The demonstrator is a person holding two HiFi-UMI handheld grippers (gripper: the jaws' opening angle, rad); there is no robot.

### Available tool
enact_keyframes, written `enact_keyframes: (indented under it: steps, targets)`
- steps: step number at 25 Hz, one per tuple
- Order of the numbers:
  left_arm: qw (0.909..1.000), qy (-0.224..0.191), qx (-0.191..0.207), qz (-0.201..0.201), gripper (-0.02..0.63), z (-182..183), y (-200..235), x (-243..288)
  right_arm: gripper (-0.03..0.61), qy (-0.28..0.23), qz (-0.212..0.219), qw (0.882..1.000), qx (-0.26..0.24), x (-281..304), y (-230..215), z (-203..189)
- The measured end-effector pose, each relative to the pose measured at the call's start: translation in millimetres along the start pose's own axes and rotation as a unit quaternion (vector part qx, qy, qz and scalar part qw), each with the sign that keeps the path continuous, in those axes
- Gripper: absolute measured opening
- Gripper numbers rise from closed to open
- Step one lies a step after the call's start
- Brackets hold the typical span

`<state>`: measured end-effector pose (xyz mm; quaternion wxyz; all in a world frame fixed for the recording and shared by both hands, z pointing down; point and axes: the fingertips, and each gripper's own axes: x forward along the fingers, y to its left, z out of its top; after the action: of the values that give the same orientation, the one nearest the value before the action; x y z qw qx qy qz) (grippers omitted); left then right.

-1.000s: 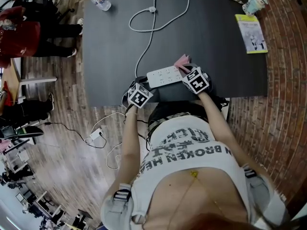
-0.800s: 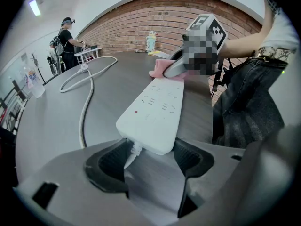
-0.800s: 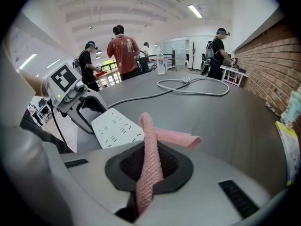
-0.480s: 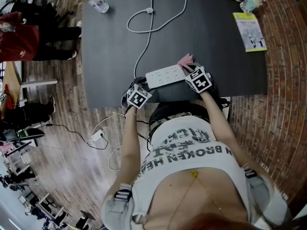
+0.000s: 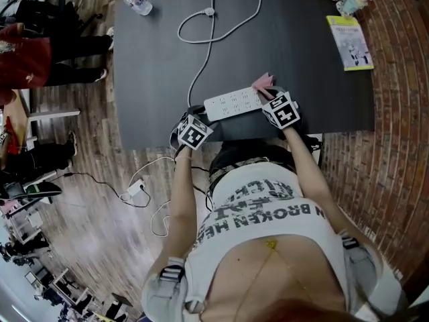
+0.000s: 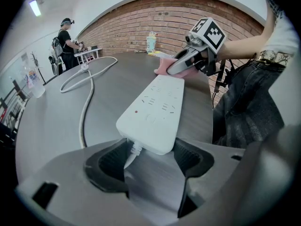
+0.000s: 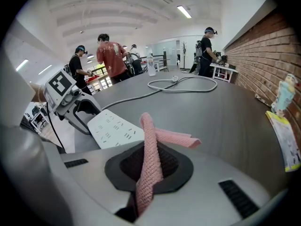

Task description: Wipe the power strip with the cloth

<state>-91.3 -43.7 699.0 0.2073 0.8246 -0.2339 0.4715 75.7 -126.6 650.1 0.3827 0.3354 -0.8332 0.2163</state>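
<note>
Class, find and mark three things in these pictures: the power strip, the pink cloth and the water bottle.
power strip (image 6: 153, 109): left gripper view, middle of its white top face.
pink cloth (image 7: 151, 161): right gripper view, the fold between the jaws.
water bottle (image 5: 139, 2): head view, middle of its body.

Dark desk (image 5: 154, 59): clear water bottle (image 5: 137, 1) at far left corner. Yellow booklet (image 5: 350, 42) flat at far right edge, pale cup (image 5: 353, 1) just beyond it. Brick wall (image 5: 395, 146) right. White adapter (image 5: 136, 189) on wooden floor (image 5: 87, 233), left. Person in red (image 5: 23, 56) far left.
</note>
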Motion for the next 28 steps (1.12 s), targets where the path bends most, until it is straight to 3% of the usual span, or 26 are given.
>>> enact_keyframes:
  steps: [3,6,10,13,21,28]
  targets:
    - [1.0000,0.001,-0.001,0.000,0.293,-1,-1,0,0.017,-0.025,0.034,0.999,-0.019,-3,23,14]
    - [1.0000,0.004,-0.003,0.001,0.293,-2,-1,1,0.017,-0.048,0.098,0.993,-0.051,-1,63,32]
    - [1.0000,0.002,-0.002,0.003,0.293,0,-2,2,0.017,-0.050,0.192,0.975,-0.103,8,121,45]
    - [1.0000,0.003,-0.003,0.004,0.293,0,-2,3,0.015,-0.037,0.236,0.961,-0.137,17,152,47]
    - [1.0000,0.000,-0.003,0.005,0.293,3,-2,3,0.017,0.017,0.284,0.939,-0.193,42,194,37]
    - [1.0000,-0.002,-0.003,0.002,0.293,1,0,0,0.017,0.043,0.258,0.933,-0.246,54,202,33]
